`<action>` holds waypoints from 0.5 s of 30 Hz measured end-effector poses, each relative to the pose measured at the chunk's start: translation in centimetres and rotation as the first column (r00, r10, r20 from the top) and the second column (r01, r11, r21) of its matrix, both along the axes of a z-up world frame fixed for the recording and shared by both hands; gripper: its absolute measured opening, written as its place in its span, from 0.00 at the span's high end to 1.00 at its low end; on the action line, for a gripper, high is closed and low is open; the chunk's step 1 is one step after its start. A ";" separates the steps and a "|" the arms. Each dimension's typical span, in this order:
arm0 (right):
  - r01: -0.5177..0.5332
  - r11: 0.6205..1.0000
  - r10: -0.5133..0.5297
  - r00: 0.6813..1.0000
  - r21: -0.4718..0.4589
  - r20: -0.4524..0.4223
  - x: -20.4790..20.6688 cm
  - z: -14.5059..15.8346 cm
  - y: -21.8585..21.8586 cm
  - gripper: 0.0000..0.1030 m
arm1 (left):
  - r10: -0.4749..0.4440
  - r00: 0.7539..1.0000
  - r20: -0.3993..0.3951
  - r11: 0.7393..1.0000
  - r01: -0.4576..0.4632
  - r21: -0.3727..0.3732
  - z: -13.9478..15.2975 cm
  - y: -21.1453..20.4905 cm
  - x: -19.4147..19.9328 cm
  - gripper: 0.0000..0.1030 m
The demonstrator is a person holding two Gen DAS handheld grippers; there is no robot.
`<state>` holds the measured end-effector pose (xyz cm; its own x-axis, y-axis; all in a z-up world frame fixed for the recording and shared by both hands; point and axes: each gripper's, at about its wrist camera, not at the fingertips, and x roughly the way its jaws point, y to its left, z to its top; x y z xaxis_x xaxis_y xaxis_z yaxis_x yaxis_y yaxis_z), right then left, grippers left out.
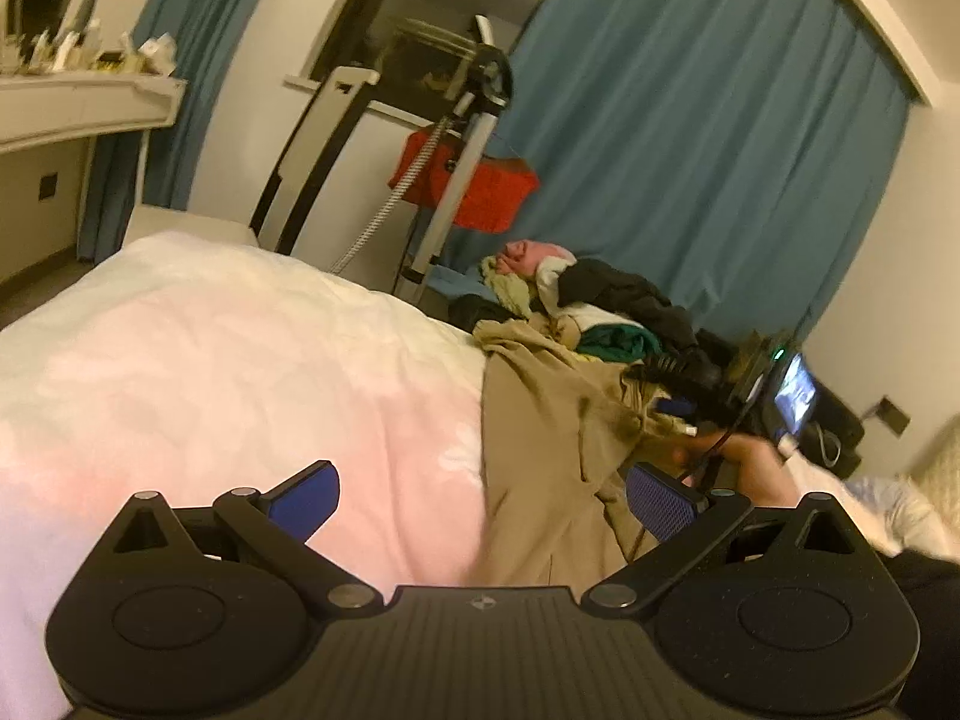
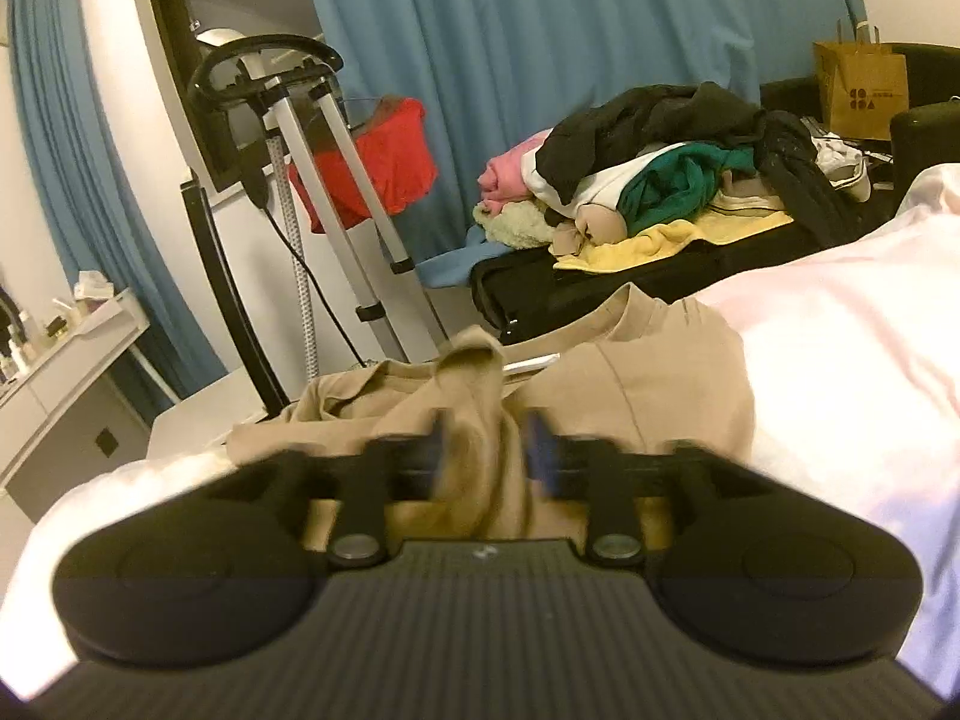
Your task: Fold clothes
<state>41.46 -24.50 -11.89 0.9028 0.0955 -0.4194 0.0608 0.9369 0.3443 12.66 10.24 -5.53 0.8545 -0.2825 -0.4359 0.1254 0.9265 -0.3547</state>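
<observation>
A tan garment (image 1: 540,420) lies crumpled on the white and pink bed cover (image 1: 240,360), near the bed's right edge in the left wrist view. My left gripper (image 1: 483,501) hovers over its near edge, jaws wide open and nothing between the blue pads (image 1: 306,498). In the right wrist view the same tan garment (image 2: 630,372) spreads ahead, collar at the far side. My right gripper (image 2: 489,450) is blurred. Its fingers stand apart, with a raised fold of the tan cloth between them. I see no pad pressing on the cloth.
A pile of mixed clothes (image 2: 660,156) sits on a black surface beyond the bed. A garment steamer stand (image 2: 336,192) with a red garment (image 2: 372,162) stands by blue curtains. A paper bag (image 2: 858,90) is far right. A person's hand (image 1: 750,456) shows in the left wrist view.
</observation>
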 end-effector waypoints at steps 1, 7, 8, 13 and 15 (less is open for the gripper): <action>0.003 1.000 -0.003 1.000 -0.002 0.016 -1.0 0.6 -0.1 0.22 | -0.009 1.000 0.001 1.000 0.009 0.013 0.0 -0.4 0.1 0.00; -0.037 0.999 0.038 0.995 -0.012 0.091 -9.8 5.0 -0.4 0.22 | -0.067 0.998 -0.004 0.996 0.067 0.055 0.1 -1.9 -1.6 0.00; -0.044 0.999 0.045 0.994 -0.010 0.097 -11.8 5.6 -0.4 0.22 | -0.075 0.997 0.000 0.995 0.075 0.063 0.4 -1.9 -2.2 0.00; -0.080 0.997 0.080 0.990 -0.007 0.118 -23.4 7.3 0.2 0.22 | -0.096 0.994 -0.054 0.994 0.099 0.045 1.2 -1.3 -4.4 0.00; -0.087 0.996 0.088 0.990 -0.009 0.109 -27.9 7.7 1.1 0.22 | -0.105 0.987 -0.118 0.994 0.107 0.006 0.9 -0.7 -4.7 0.00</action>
<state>13.60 -23.38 -4.19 0.9313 0.1746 -0.3198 -0.0592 0.9385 0.3401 7.99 9.52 -4.63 0.7625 -0.3625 -0.5359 0.1811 0.9147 -0.3612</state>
